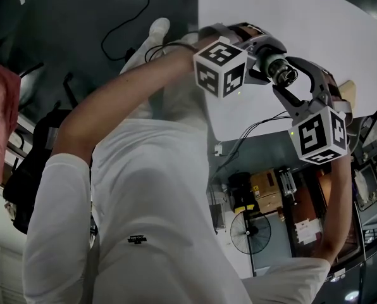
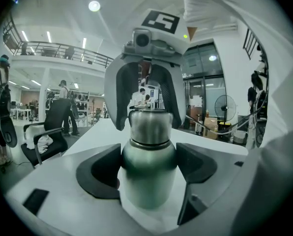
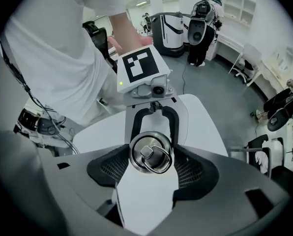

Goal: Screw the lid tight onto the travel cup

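Travel cup (image 2: 147,181): a stainless-steel flask body, held in the air over the white counter (image 1: 290,11) and well clear of its surface.

Handling (a judgement): the cup is rigid and not fragile, and probably light if empty. The smooth metal is likely to slip under torque. Take hold around the widest part of the body and around the rim of the lid (image 3: 151,153) (not by its hinged ring).

The left gripper (image 2: 148,163) has its fingers closed onto the body, with one dark pad pressed to each side below the shoulder. The right gripper (image 3: 151,162) faces it from the opposite end. Its fingers are closed onto the lid's circumference, and the ring is turned toward that gripper's camera.

Lid and body sit coaxial, with a thin seam showing between them. How far the thread is engaged cannot be told. In the head view the two grippers meet at the upper right, beyond the person's torso.
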Demonstrator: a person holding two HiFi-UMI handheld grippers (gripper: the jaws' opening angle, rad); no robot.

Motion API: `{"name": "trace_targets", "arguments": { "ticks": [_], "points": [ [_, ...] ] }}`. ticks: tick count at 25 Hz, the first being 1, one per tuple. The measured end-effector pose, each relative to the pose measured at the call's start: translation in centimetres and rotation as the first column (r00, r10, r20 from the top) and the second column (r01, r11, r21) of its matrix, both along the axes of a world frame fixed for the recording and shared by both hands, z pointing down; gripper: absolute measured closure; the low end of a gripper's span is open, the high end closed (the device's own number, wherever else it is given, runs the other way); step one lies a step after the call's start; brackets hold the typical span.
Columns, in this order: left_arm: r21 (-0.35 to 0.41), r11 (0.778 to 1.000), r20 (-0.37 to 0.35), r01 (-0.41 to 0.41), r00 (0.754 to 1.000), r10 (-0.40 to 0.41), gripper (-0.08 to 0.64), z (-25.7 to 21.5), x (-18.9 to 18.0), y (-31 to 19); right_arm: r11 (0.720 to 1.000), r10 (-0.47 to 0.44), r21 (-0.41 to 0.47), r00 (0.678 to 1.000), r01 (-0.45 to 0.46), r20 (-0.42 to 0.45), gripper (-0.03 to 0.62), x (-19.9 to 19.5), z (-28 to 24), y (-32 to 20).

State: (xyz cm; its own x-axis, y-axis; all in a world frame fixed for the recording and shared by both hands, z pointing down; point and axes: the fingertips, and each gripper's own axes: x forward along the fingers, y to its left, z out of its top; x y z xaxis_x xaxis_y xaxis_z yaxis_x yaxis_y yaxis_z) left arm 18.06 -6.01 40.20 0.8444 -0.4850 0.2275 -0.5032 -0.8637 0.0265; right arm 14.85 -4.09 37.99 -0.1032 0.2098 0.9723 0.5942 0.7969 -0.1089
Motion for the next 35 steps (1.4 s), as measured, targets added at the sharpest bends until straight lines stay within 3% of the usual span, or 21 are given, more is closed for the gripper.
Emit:
{"name": "trace_targets", "arguments": {
  "ticks": [3,8,15,26,29,32,35],
  "points": [
    [-0.001,1.0,-0.001,-0.001,1.0,0.001,0.224,0.1,0.1,0.0,0.998,-0.039,0.044,0.999,0.038,0.023,0.328,-0.1,-0.7,0.1],
    [-0.002,1.0,0.001,-0.003,1.0,0.003,0.224,0.1,0.2,-0.1,0.968,-0.212,0.134,0.977,0.211,-0.014,0.328,-0.1,-1.2,0.3],
    [-0.002,1.0,0.001,-0.003,1.0,0.003,0.224,0.0,0.1,0.0,0.939,-0.299,0.152,0.95,0.309,-0.086,0.36,0.3,-0.5,0.5],
    [-0.001,1.0,-0.002,-0.001,1.0,0.001,0.224,0.0,0.1,-0.1,0.914,-0.401,0.085,0.916,0.397,0.03,0.362,0.7,-0.9,0.5],
    [-0.001,1.0,-0.001,-0.001,1.0,0.001,0.224,0.1,0.1,-0.1,0.938,-0.335,0.098,0.942,0.333,0.004,0.362,0.5,-0.8,0.4],
    [-0.005,1.0,0.002,0.001,1.0,-0.001,0.224,0.1,0.1,0.0,0.988,-0.147,0.05,0.989,0.147,0.004,0.362,0.2,-0.7,0.3],
    [-0.004,1.0,0.0,0.005,1.0,-0.005,0.224,0.1,0.1,0.0,0.999,0.051,0.013,0.999,-0.051,-0.002,0.362,-0.2,-0.8,0.0]
  ]
}}
